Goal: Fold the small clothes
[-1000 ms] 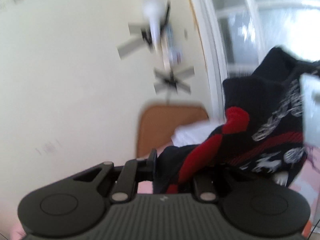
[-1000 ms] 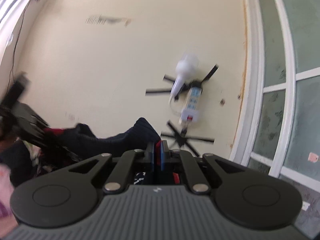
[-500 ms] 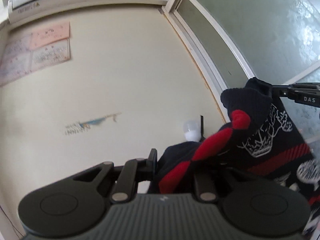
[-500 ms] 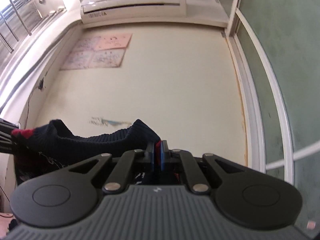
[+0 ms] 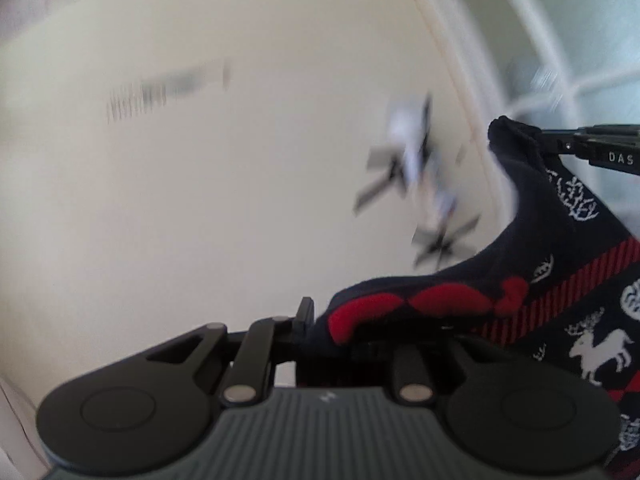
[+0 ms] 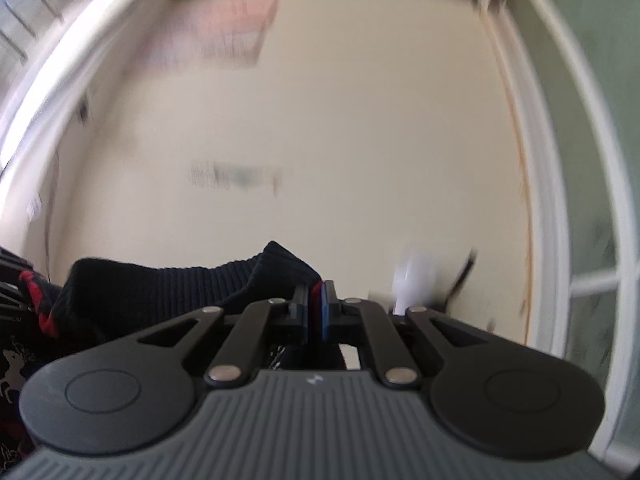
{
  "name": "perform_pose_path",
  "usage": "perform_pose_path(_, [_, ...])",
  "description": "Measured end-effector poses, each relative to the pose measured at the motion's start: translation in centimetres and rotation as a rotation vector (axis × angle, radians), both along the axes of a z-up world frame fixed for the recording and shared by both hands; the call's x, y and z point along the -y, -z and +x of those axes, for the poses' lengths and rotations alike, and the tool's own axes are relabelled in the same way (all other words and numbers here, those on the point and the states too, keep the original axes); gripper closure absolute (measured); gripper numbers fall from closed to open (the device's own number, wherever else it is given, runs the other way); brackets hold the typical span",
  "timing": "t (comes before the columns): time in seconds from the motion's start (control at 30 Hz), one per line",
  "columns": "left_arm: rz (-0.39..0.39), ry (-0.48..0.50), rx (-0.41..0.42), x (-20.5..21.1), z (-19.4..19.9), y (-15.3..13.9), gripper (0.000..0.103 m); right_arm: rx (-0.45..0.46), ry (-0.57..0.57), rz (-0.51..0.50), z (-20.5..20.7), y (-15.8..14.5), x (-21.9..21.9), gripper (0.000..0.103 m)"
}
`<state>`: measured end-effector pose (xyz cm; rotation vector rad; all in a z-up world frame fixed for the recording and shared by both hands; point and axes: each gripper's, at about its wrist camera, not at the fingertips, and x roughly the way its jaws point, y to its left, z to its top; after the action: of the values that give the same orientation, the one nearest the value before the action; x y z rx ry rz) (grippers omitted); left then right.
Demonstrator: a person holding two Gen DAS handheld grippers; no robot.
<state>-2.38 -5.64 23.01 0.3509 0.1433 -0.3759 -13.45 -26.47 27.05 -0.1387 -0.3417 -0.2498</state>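
A small navy knit garment (image 5: 560,280) with red trim and white reindeer hangs in the air, stretched between both grippers. My left gripper (image 5: 352,320) has the red-edged hem bunched between its fingers; its jaws are opening slightly, but the cloth still fills the gap. The right gripper (image 5: 550,145) pinches the far top corner in the left wrist view. In the right wrist view my right gripper (image 6: 318,306) is shut on the ribbed edge of the garment (image 6: 160,292), which runs off to the left. The right finger of the left gripper is hidden by cloth.
Behind the garment is a cream wall with a power strip (image 5: 416,168) and white plug fixed by black tape. A white window frame (image 6: 560,200) stands at the right. Pink paper sheets (image 6: 236,32) hang high on the wall.
Both views have tipped down from the upper wall, bringing the taped power strip back into sight. The garment's red hem now lies flatter across the left jaws. Both grippers still hold the cloth.
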Motion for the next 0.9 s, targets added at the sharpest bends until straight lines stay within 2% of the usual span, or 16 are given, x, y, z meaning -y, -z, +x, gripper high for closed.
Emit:
perform_pose_path(0.03, [0.021, -0.049, -0.041, 0.6, 2.6, 1.8, 0.072, -0.043, -0.003, 0.031, 3.0, 0.9, 0.7, 0.093])
perform_pose_path(0.07, [0.045, -0.117, -0.088, 1.1, 5.6, 3.9, 0.046, -0.099, -0.014, 0.061, 6.6, 2.0, 1.4, 0.086])
perform_pose_path(0.1, [0.075, -0.185, -0.147, 1.6, 8.6, 6.6, 0.035, -0.162, -0.012, 0.081, 10.2, 3.4, 2.3, 0.079])
perform_pose_path(0.13, [0.120, -0.238, -0.235, 1.9, 11.8, 9.9, 0.032, -0.217, 0.022, 0.096, 13.0, 4.6, 2.9, 0.058])
perform_pose_path(0.2, [0.143, -0.323, -0.422, 1.4, 15.3, 15.5, 0.039, -0.361, 0.100, 0.137, 17.0, 7.7, 4.8, 0.058])
perform_pose_path(0.23, [0.106, -0.318, -0.494, 0.5, 15.5, 17.8, 0.043, -0.399, 0.098, 0.170, 17.1, 8.8, 5.9, 0.062])
perform_pose_path(0.27, [0.067, -0.294, -0.526, -0.3, 14.9, 19.4, 0.044, -0.418, 0.071, 0.215, 16.2, 10.1, 7.3, 0.061])
perform_pose_path(0.37, [0.001, -0.271, -0.492, -2.5, 11.2, 21.2, 0.039, -0.486, 0.004, 0.262, 11.5, 14.0, 10.6, 0.060])
perform_pose_path(0.5, [-0.089, -0.208, -0.466, -4.4, 8.1, 20.6, 0.030, -0.635, 0.053, 0.296, 6.5, 19.7, 12.4, 0.059])
perform_pose_path(0.6, [-0.097, -0.160, -0.468, -4.5, 6.8, 20.3, 0.024, -0.688, 0.020, 0.388, 3.7, 23.2, 12.4, 0.053])
perform_pose_path(0.63, [-0.094, -0.156, -0.473, -4.7, 5.9, 20.6, 0.022, -0.699, 0.015, 0.401, 3.4, 24.2, 12.0, 0.048])
perform_pose_path(0.7, [-0.102, -0.167, -0.507, -5.1, 5.2, 21.7, 0.020, -0.734, 0.026, 0.399, 2.9, 26.0, 10.9, 0.047])
perform_pose_path(0.73, [-0.121, -0.168, -0.536, -5.7, 4.8, 22.0, 0.019, -0.753, 0.023, 0.401, 2.8, 26.8, 10.3, 0.048])
perform_pose_path(0.8, [-0.178, -0.154, -0.611, -7.1, 4.3, 22.9, 0.018, -0.760, 0.004, 0.400, 2.9, 27.6, 9.5, 0.069])
perform_pose_path(0.83, [-0.207, -0.152, -0.645, -7.7, 4.3, 23.3, 0.018, -0.753, 0.001, 0.386, 2.9, 27.6, 9.1, 0.098])
perform_pose_path(0.9, [-0.229, -0.158, -0.680, -8.3, 4.2, 24.1, 0.021, -0.781, 0.131, 0.254, 3.9, 26.8, 7.9, 0.101])
